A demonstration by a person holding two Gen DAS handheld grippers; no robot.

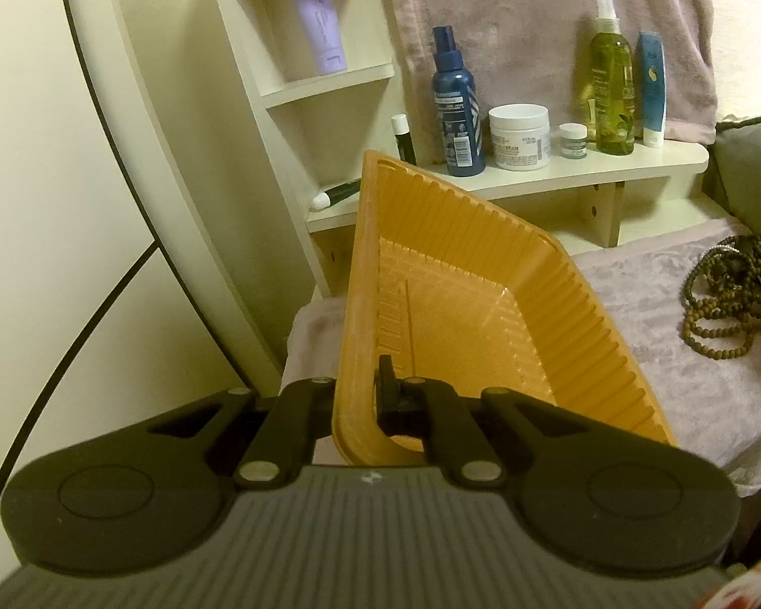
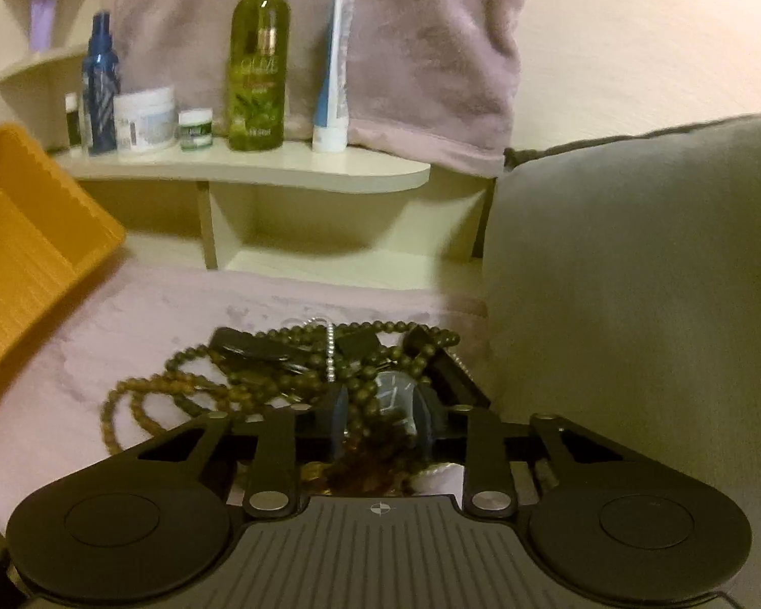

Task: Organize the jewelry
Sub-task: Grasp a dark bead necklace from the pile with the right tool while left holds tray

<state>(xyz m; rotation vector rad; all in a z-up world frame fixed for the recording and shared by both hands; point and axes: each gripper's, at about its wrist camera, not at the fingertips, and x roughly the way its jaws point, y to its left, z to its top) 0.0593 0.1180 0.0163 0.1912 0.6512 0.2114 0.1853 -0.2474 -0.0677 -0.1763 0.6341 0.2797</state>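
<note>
My left gripper [image 1: 360, 396] is shut on the near rim of an orange plastic basket [image 1: 461, 304] and holds it tilted up on its side above the pink cloth. The basket is empty and also shows at the left of the right wrist view [image 2: 25, 233]. A tangled pile of brown bead necklaces [image 2: 258, 380], a silver chain [image 2: 331, 350] and dark items lies on the cloth; it also shows in the left wrist view [image 1: 730, 299]. My right gripper [image 2: 380, 421] is low over this pile, its jaws partly apart with beads between them.
A cream shelf [image 1: 558, 172] behind holds a blue spray bottle [image 1: 456, 101], white jars [image 1: 518, 136], a green bottle [image 2: 257, 61] and a tube [image 2: 334, 71]. A grey cushion [image 2: 634, 279] stands right of the pile. A pink towel [image 1: 532, 25] hangs behind.
</note>
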